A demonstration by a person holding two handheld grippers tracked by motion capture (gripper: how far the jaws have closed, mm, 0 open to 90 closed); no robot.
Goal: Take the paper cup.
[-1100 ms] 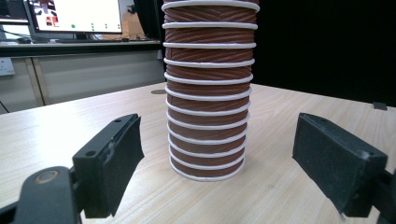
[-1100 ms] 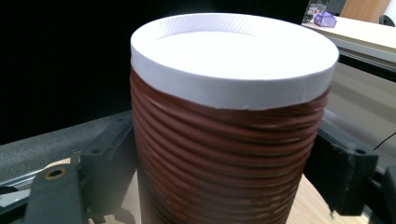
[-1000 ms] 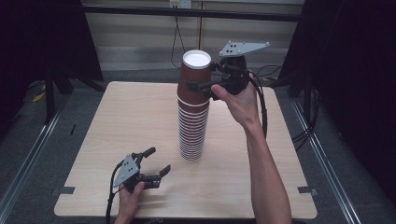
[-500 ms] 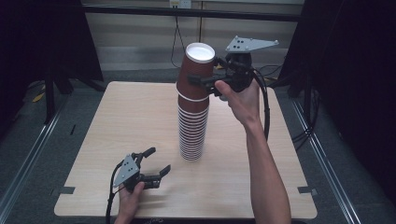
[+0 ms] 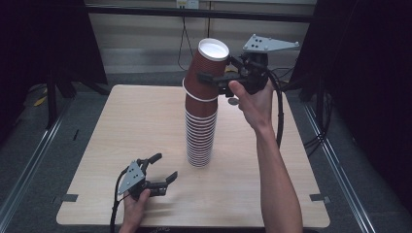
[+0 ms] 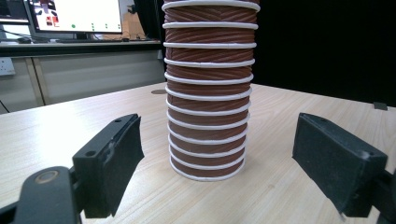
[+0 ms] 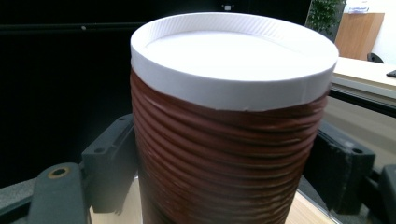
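Note:
A tall stack of brown ribbed paper cups [image 5: 200, 131] with white rims stands upside down at the middle of the wooden table [image 5: 121, 126]. My right gripper [image 5: 214, 80] is shut on the top cup [image 5: 206, 68], which is tilted to the right above the stack, its lower rim still around the stack's top. In the right gripper view the cup [image 7: 224, 140] sits between both pads. My left gripper [image 5: 163, 167] rests low near the table's front edge, open, with nothing in it. In the left gripper view the stack [image 6: 208, 93] stands beyond the spread fingers [image 6: 109, 163].
Bare tabletop lies left and right of the stack. A cable trails from the right gripper along the person's forearm [image 5: 277, 174]. Dark curtains and metal floor rails flank the table. A desk with a monitor [image 6: 74, 16] is behind the stack in the left gripper view.
The right gripper has raised the top cup a little and tipped it to the right off the stack. The left gripper has stayed put.

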